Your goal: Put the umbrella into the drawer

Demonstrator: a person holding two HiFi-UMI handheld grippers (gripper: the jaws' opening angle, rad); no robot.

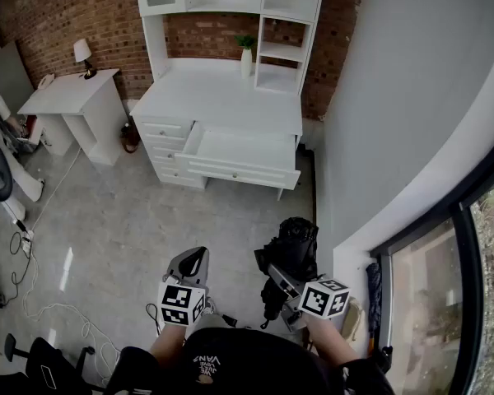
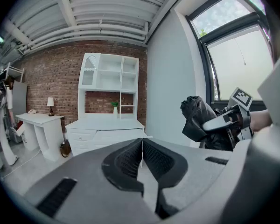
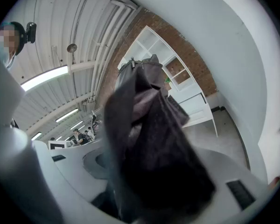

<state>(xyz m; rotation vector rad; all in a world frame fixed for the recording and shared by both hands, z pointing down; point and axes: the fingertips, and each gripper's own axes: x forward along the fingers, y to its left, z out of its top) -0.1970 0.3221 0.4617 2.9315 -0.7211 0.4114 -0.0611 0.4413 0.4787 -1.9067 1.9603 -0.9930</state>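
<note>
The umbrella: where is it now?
In the head view, the umbrella is low, right of centre, held in the right gripper, well short of the open drawer.

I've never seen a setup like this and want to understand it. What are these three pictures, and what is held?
No robot here: a person carries a two-jaw gripper in each hand. The head view looks down from the person's head; the other two cameras ride on the grippers. The right gripper is clamped on a folded black umbrella, which fills its view. The left gripper is shut and empty. Across the floor, a white desk has one drawer pulled open and a small plant on top.
</note>
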